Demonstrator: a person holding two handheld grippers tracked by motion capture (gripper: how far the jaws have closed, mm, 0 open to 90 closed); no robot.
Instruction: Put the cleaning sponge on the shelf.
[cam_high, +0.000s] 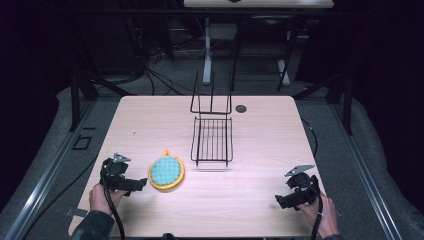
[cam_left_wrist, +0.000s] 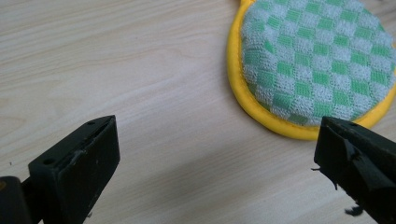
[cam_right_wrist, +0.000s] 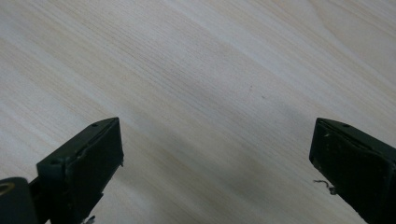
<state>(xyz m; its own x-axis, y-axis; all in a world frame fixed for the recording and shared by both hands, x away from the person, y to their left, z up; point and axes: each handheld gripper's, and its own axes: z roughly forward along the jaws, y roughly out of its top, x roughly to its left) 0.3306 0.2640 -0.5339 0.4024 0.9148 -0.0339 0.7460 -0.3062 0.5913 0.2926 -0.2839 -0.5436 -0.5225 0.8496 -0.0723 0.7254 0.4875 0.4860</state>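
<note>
Up close in the left gripper view, green checkered pot holder (cam_left_wrist: 317, 60) with yellow rim, just ahead of left gripper (cam_left_wrist: 217, 163), jaws spread, empty. Right gripper (cam_right_wrist: 217, 163) likewise released over bare surface (cam_right_wrist: 210, 70). Overhead: black wire rack (cam_high: 212, 137), nothing inside.

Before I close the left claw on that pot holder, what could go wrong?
The pot holder lies flat on the table, off toward one side of the open left claw, so closing now may catch only its yellow rim or nothing. A thin pad may also slide instead of lifting. The wire rack stands close beyond it.
</note>
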